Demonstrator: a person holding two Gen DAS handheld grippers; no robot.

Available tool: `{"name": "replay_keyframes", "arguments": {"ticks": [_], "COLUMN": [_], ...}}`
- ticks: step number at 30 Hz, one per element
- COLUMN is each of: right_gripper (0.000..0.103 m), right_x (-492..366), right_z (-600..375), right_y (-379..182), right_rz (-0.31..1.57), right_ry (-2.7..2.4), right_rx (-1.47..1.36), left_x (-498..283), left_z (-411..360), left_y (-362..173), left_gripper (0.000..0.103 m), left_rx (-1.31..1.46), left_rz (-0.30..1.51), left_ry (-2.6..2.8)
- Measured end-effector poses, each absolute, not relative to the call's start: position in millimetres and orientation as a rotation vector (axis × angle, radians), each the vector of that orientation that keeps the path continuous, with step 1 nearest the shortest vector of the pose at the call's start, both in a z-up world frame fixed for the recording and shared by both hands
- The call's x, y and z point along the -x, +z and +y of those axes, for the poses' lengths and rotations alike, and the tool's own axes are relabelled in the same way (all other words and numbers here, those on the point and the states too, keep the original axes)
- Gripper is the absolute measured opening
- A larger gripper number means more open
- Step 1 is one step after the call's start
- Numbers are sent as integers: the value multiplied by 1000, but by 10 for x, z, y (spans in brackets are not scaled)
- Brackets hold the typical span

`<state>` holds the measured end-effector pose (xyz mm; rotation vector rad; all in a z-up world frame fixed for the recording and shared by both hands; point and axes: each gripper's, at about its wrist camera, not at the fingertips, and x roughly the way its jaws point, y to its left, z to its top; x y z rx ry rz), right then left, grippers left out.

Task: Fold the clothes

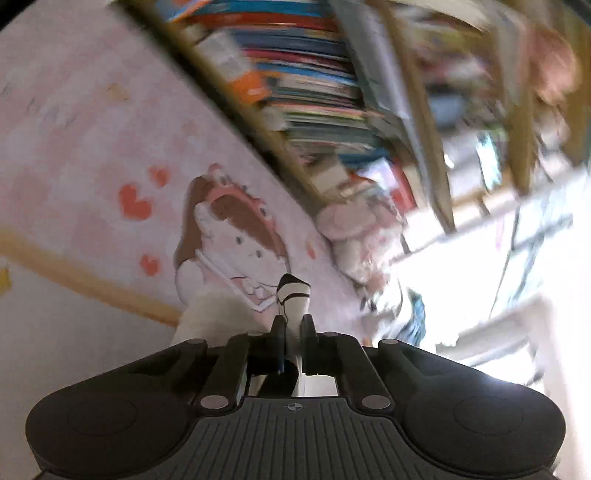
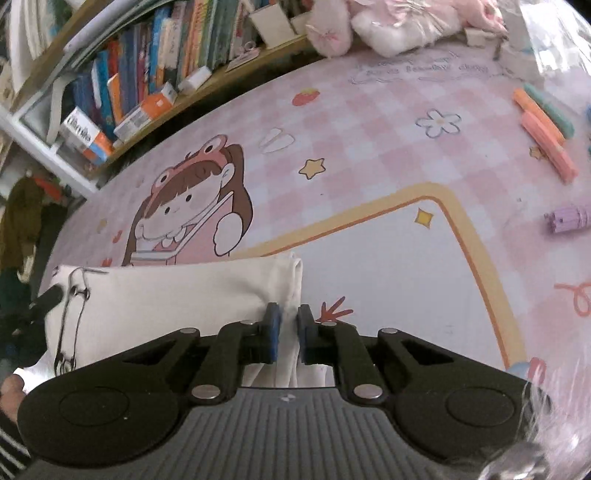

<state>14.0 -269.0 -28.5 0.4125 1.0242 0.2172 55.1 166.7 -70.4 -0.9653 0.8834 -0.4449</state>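
A white garment with a black line print is held stretched above the pink cartoon desk mat. My right gripper is shut on its right edge, cloth bunched between the blue pads. My left gripper is shut on the other end of the white garment, where a fold with black print sticks up between the fingers. The left wrist view is tilted and blurred. The left gripper's dark finger tip shows at the garment's left edge in the right wrist view.
A bookshelf full of books runs along the back of the desk. Pink plush toys lie at the back. Orange and teal highlighter pens and a purple toy lie at the right.
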Motion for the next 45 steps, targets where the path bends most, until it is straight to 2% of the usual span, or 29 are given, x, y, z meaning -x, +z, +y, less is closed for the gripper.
{"name": "replay_keyframes", "arguments": {"ticks": [2,4,9,14,16,17,20,22,23,26,27,34,39,43,44,45], "right_gripper": [10,10,10,14,15,15,18,19,19,18,13,13,13,15,16,25], "right_x": [-161,-182,-176,-31,73,134,311,352,371,430,450,497,508,513,517,522], "right_z": [-2672,-2638,-2608,-2682,-2730,-2754,-2792,-2754,-2734,-2675,-2655,-2529,-2492,-2498,-2513,-2529], "right_y": [-273,-264,-242,-157,-108,-85,-35,-51,-60,-85,-93,-130,-100,-46,-31,-16], "right_rz": [1029,1033,1034,999,990,987,982,991,995,1009,1013,1013,1006,997,996,996], "right_ry": [221,217,202,180,166,162,165,157,152,140,135,124,118,114,106,98], "right_rx": [-384,-361,-352,-412,-455,-483,-566,-554,-548,-529,-523,-442,-414,-410,-417,-424], "left_x": [-579,-557,-543,-309,-198,-140,-55,-32,-28,47,74,11,47,97,104,97], "left_z": [1748,1763,1766,1838,1816,1808,1746,1702,1678,1680,1705,1470,1538,1607,1609,1603], "left_y": [-951,-1008,-742,-478,-442,-435,-490,-563,-601,-563,-553,-420,-303,-256,-249,-267], "left_gripper": [7,8,20,42,59,61,60,53,31,15,14,16,25,62,65,66], "left_rx": [1099,1171,1024,872,859,853,842,847,854,888,899,637,621,584,577,578], "left_rz": [954,945,949,931,921,916,920,944,961,915,897,911,884,896,901,914], "left_ry": [-338,-303,-294,-321,-341,-349,-365,-358,-352,-365,-357,-292,-300,-261,-260,-260]}}
